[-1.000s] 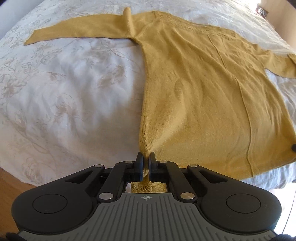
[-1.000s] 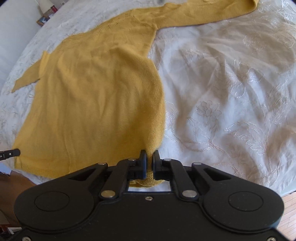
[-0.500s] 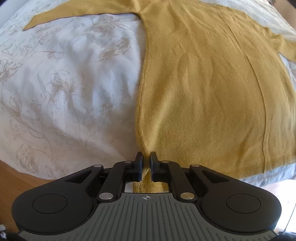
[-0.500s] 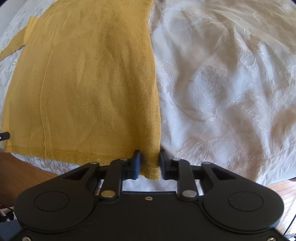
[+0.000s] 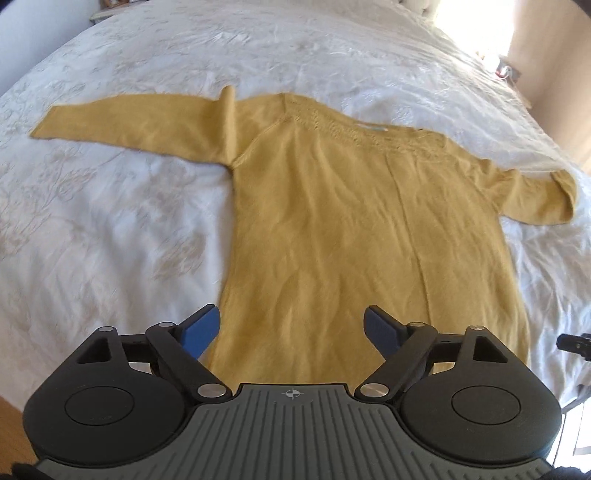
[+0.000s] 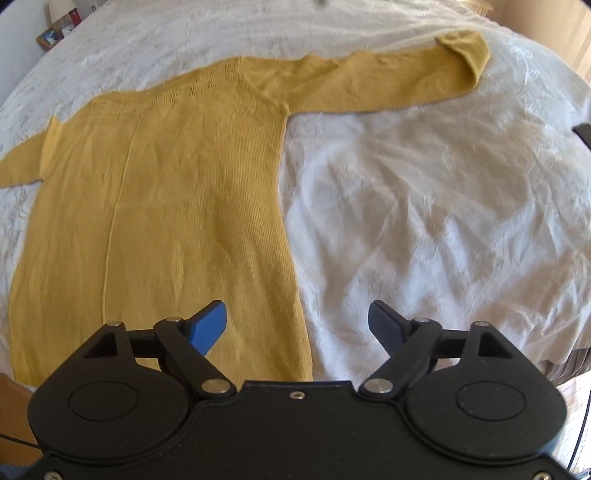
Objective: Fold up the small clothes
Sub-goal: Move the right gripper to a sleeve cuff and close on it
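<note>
A mustard-yellow knit sweater lies flat on the white bedspread, both sleeves spread out sideways. Its hem lies near the bed's front edge. My left gripper hovers above the hem's left corner; its jaws are opening, with nothing pinched between them. The blue pads stand wide apart. My right gripper hovers above the hem's right corner, its jaws also opening and holding nothing. The right sleeve's cuff is folded over on itself. The tip of the other gripper shows at the left wrist view's right edge.
The white embroidered bedspread covers the whole bed. A nightstand with small items stands at the far left corner. Wooden floor shows below the bed's front edge.
Both grippers have let go of the sweater's hem corners and opened wide. Both have lifted and pulled back, so the whole sweater now shows lying flat.
</note>
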`<state>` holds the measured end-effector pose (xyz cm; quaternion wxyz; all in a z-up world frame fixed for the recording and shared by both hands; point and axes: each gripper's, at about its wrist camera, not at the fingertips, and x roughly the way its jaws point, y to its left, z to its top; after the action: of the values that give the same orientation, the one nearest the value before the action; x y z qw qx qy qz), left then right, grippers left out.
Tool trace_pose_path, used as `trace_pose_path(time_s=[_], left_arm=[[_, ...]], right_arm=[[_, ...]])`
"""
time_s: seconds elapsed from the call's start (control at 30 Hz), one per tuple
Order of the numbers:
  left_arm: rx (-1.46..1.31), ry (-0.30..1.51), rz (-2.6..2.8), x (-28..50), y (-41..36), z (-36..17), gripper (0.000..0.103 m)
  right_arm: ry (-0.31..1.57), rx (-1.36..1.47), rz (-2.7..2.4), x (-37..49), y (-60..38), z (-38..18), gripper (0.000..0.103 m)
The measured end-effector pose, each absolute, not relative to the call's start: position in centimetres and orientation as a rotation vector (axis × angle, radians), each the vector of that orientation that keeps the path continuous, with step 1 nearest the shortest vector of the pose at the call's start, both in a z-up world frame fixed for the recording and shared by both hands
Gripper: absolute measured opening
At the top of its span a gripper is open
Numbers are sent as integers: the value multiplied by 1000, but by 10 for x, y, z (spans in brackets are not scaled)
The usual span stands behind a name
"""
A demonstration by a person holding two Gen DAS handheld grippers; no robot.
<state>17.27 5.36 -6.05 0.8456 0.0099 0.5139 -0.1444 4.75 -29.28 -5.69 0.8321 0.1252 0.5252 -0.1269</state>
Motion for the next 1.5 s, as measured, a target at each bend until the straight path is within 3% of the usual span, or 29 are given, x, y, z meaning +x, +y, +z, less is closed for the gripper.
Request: trace_pose_path(time_s=[0.4,0.47,0.57,0.77,0.87,1.03,1.5], left_arm=[[4,1062,-314,205,-20,-55,86],[-3,1073,-281,203,-31,-54,86],[-7,1087,-222,199,-48,-49,86],[2,1059,-157,193,-89,-36,85],[6,1016,-126,190,-106,-27,85],[42,977,-74,185,-130,-17,85],[185,1014,80,179,-163,-15,85]], right_arm=[[920,1,-352,125,-333,-32,94],[924,-44,-341,139,-346,-34,92],[914,-78,-317,157,-372,-38,80],[888,-78,-316,187,-431,-45,72],[893,-95,-340,204,-458,-50,62],[895,-158,-384,232,-496,-59,57],[1002,-204,-441,291,-546,-109,58]])
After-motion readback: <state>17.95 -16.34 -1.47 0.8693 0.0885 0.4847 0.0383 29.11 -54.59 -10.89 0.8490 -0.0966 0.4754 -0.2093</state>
